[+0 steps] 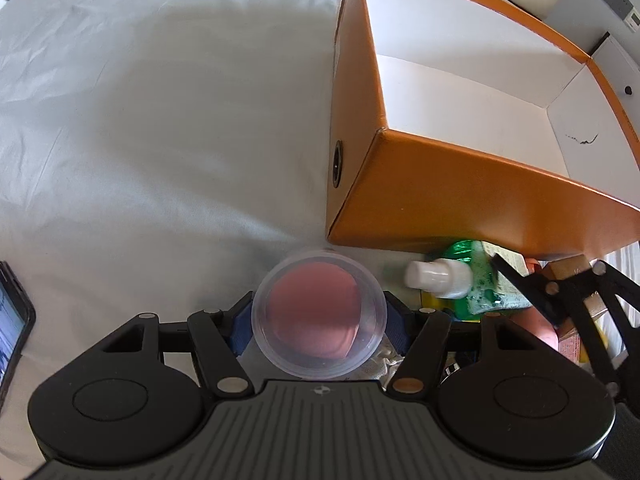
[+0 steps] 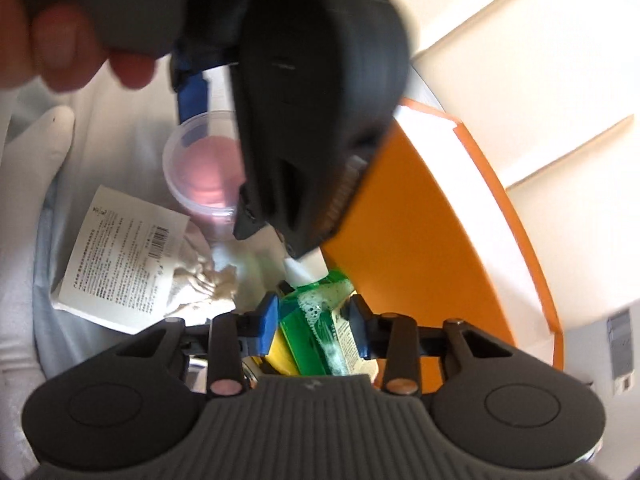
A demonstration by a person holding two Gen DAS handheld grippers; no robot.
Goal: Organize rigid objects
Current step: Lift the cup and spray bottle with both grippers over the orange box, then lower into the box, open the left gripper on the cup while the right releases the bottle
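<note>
My left gripper (image 1: 319, 320) is shut on a clear plastic cup (image 1: 319, 316) with a pink bottom, held just in front of the near corner of an orange box (image 1: 460, 200) with a white inside. The cup also shows in the right wrist view (image 2: 204, 160). My right gripper (image 2: 314, 320) is closed around a green liquid bottle (image 2: 316, 328) with a white cap (image 2: 298, 270). The bottle also shows in the left wrist view (image 1: 476, 284), lying beside the box. The left gripper's body (image 2: 312, 100) hangs over the bottle.
A white sheet (image 1: 160, 120) covers the surface. A phone (image 1: 12, 328) lies at the left edge. A labelled white packet (image 2: 120, 264) and crumpled paper (image 2: 200, 280) lie below the cup. Several small items (image 1: 568, 320) crowd beside the box front. A bare hand (image 2: 60, 40) holds the left gripper.
</note>
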